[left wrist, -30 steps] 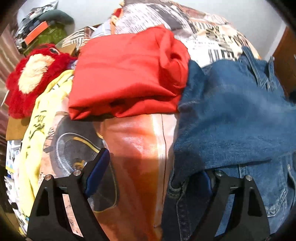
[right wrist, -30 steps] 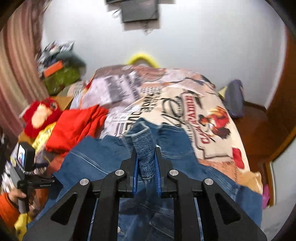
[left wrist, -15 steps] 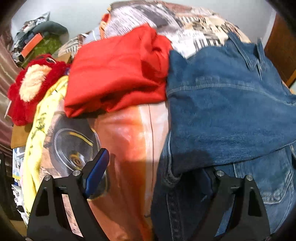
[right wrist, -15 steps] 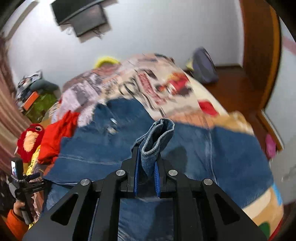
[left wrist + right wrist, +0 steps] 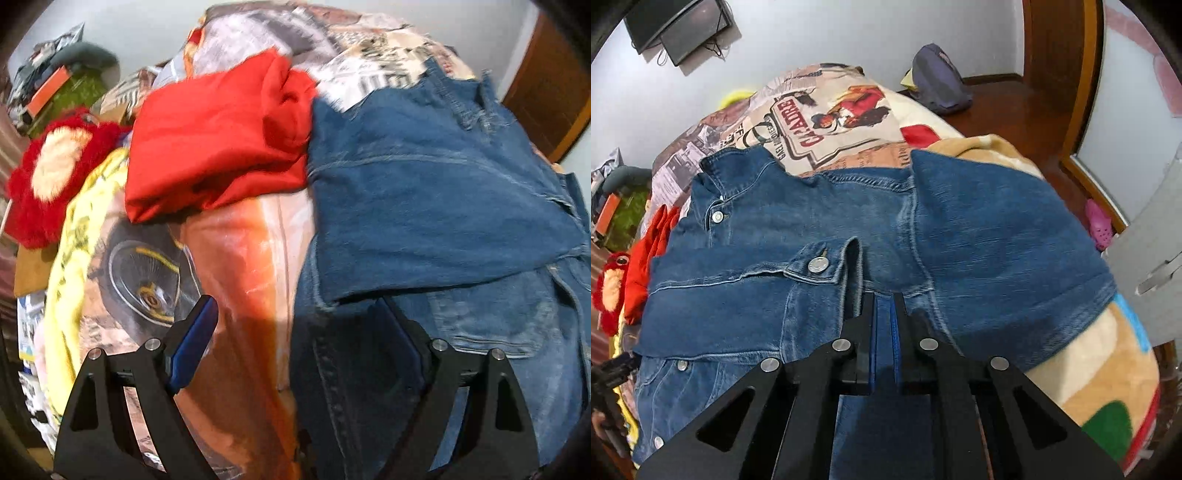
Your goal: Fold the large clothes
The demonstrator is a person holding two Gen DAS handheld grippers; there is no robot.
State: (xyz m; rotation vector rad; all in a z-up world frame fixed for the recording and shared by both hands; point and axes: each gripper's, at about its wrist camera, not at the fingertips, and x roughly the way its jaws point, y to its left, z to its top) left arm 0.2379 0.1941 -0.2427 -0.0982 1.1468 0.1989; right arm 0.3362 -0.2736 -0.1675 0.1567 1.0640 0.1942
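denim fills the right half of the left wrist view: the denim jacket (image 5: pixel 436 206) lies on the bed (image 5: pixel 243 258), its upper layer folded over the lower part, whose seams and pocket show near the bottom. the left claw (image 5: pixel 299 332) hangs released, its jaws spread wide, one blue pad (image 5: pixel 192 343) over the printed orange and wheel-patterned bed cover, the other finger over the jacket's dark left edge, and nothing is pinched between them. a crumpled red garment (image 5: pixel 218 136) sits just beyond, touching the jacket's far left corner. a red plush toy (image 5: pixel 51 173) rests at the left edge of the bed beside a yellow cloth (image 5: pixel 70 266), with a green box (image 5: pixel 77 92) farther back near the wall. in the right wrist view the jacket (image 5: pixel 820 221) spreads across the middle of the bed (image 5: pixel 1082 373), collar toward the far left, a sleeve folded across the body with its buttoned cuff (image 5: pixel 820 266) lying just ahead of the fingertips. the right claw (image 5: pixel 884 306) is clenched, its blue pads nearly together right above the denim; whether any fabric is caught between them cannot be told. a purple bag (image 5: pixel 938 85) stands on the wooden floor beyond the bed, a dark screen (image 5: pixel 679 26) hangs on the wall, and a pink shoe (image 5: pixel 1099 225) lies by the door.
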